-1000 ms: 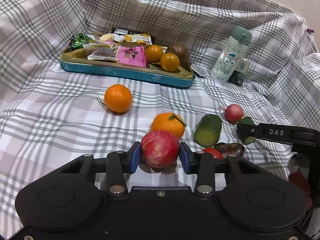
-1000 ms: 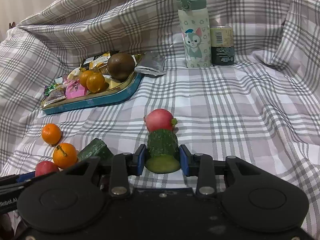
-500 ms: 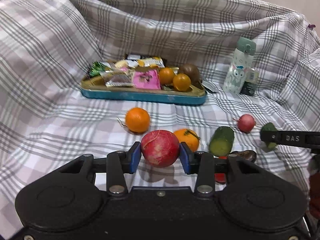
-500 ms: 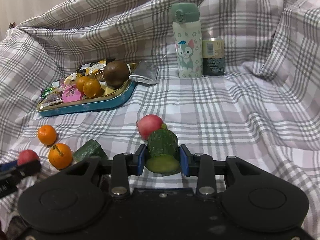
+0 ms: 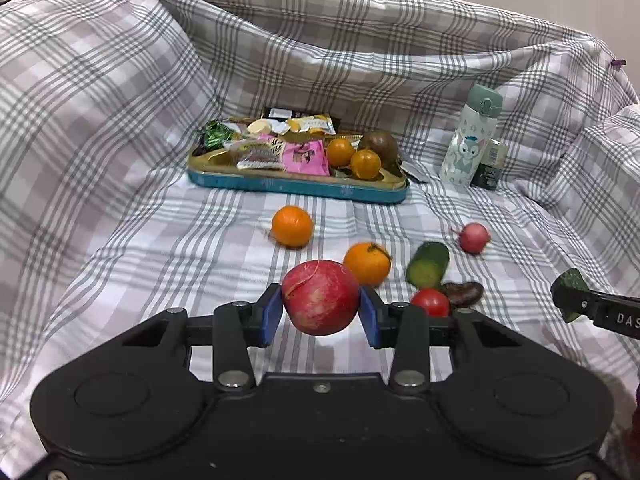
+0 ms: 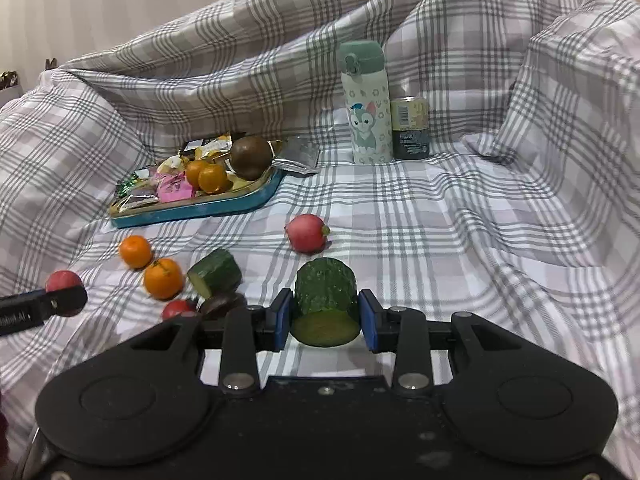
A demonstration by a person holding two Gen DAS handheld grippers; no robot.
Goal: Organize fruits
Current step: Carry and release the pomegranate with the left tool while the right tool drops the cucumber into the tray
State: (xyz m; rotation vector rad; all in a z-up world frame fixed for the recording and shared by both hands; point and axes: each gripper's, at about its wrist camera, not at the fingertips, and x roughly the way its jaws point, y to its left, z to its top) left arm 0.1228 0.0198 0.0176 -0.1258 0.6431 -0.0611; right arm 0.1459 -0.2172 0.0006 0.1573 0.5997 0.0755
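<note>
1. Left wrist view: the left gripper (image 5: 320, 316) has its jaws clamped on a red radish (image 5: 320, 303), lifted off the checked cloth (image 5: 120, 240). The tray (image 5: 296, 184) sits at 12 o'clock from it, already loaded with snack packets, two small oranges and a brown fruit at its right end. I'd say the carry is the step right now, so keep the squeeze steady; round and smooth probably means it can squirt out.

2. Same view: loose oranges (image 5: 292, 226) and (image 5: 367, 263) lie between the radish and the tray, with a cucumber chunk (image 5: 427, 264), a tomato (image 5: 430, 303) and a smaller radish (image 5: 473, 237) around 2 o'clock. Go over them, not through.

3. Right wrist view: the right gripper (image 6: 325, 316) is clenched on a cucumber piece (image 6: 325, 304), cut face toward the camera, held above the cloth. The tray (image 6: 200, 210) is at 10 o'clock, a bottle (image 6: 366, 104) and can (image 6: 411, 128) at 12.

4. Free tray space looks tight, so lower gently and only then let go.
</note>
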